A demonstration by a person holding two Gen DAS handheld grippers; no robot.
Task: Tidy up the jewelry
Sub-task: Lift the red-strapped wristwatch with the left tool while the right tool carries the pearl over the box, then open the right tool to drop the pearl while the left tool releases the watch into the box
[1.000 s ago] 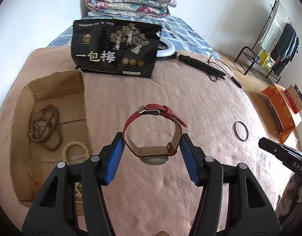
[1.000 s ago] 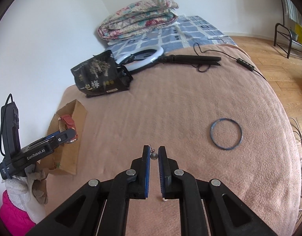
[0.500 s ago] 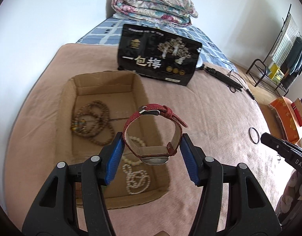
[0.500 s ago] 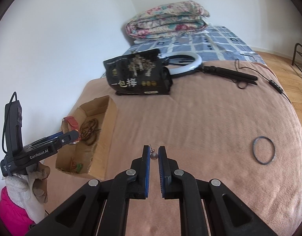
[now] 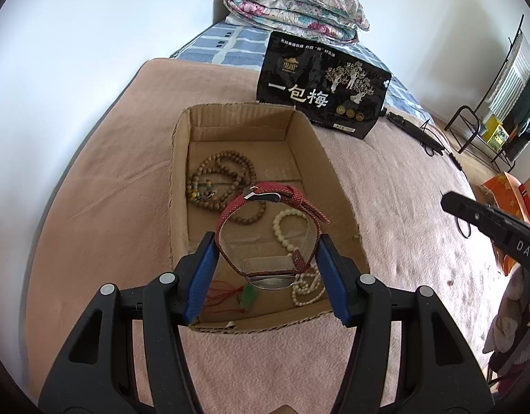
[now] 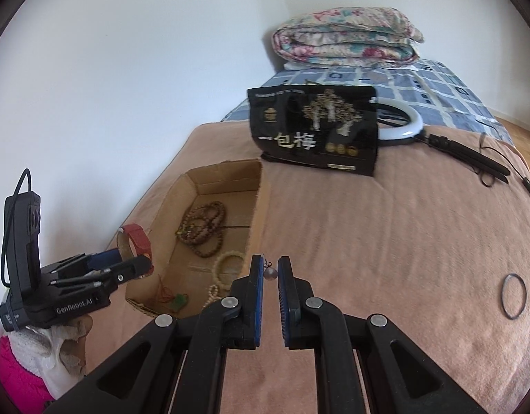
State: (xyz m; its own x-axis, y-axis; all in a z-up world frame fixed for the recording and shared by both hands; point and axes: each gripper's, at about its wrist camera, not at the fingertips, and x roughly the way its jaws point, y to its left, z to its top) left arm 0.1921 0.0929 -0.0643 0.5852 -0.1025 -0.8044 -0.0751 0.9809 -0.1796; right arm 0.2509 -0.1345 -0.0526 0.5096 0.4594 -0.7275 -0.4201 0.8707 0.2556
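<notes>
Over box (image 5: 182, 186), watch (image 5: 265, 238) loop upright.

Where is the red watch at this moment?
In the left wrist view the red watch sits mid-frame, gripped by the left gripper above the cardboard box, over the white bead bracelet.

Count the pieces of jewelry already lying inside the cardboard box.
4: brown bead strand at the back, cream bracelet mid-right, pearl strand front right, green pendant front; more may be hidden.

Right tongs (image 6: 271, 270) pinched on small bead earring (image 6: 270, 273), beside cardboard box (image 6: 227, 176).
</notes>
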